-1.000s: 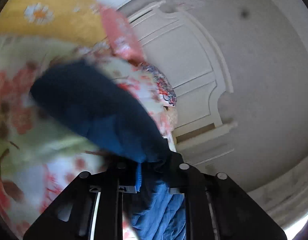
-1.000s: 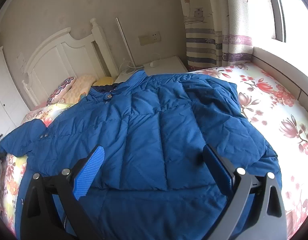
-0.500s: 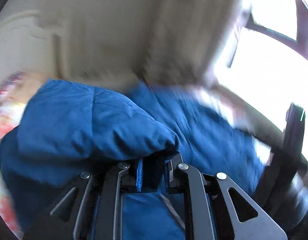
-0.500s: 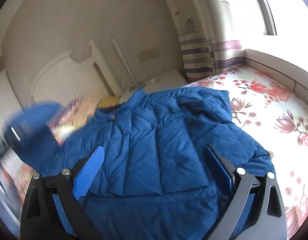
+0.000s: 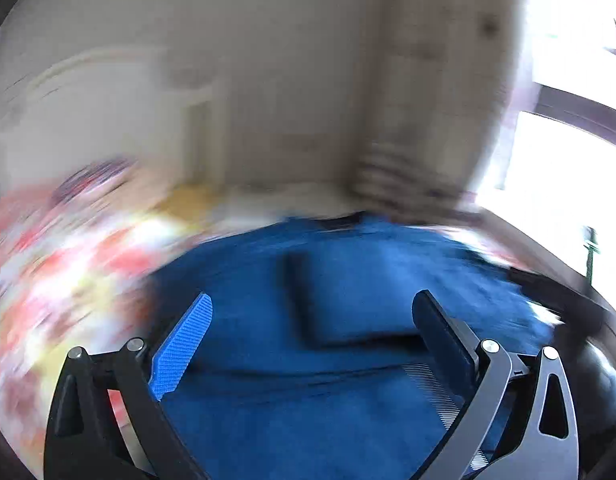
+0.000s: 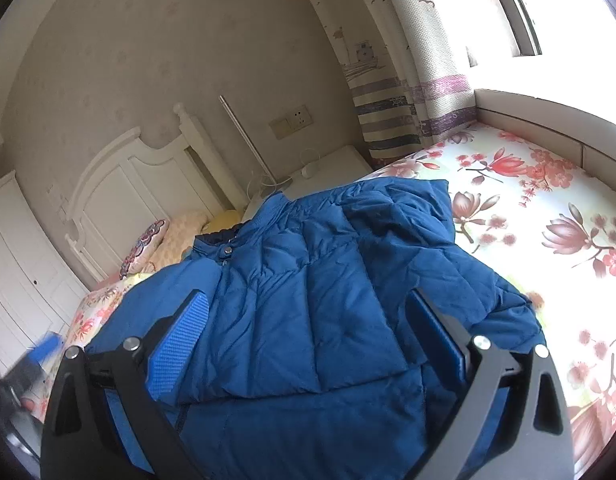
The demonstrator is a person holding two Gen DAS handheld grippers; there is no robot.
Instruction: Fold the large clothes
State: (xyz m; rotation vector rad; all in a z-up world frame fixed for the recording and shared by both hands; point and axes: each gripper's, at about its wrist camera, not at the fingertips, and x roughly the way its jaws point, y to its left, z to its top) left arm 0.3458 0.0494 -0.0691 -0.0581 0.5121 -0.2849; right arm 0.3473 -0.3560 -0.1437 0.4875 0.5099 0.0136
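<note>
The blue puffy jacket [image 6: 308,300] lies spread out on the bed, on a sheet with red flowers [image 6: 548,208]. Its collar points toward the white headboard [image 6: 120,184], and both sleeves are folded in over its middle.

Far to the left stands a white wardrobe [image 6: 12,264]. Next come the headboard and two pillows [image 6: 164,236] lying just beside the jacket's collar. Past them is a small white bedside table [image 6: 328,168], with a wall socket [image 6: 292,122] above it. Then a striped curtain [image 6: 392,120] hangs down, and a bright window [image 6: 568,8] is on the far right.

The left gripper [image 5: 312,320] hangs above the jacket. Its picture is blurry. Its jaws are opening and stand very wide, with nothing pinched between them; only the blue cloth lies below.

The right gripper [image 6: 308,328] is over the bottom part of the jacket. Its jaws are wide apart too and hold nothing. The jacket lies under them, not squeezed.
</note>
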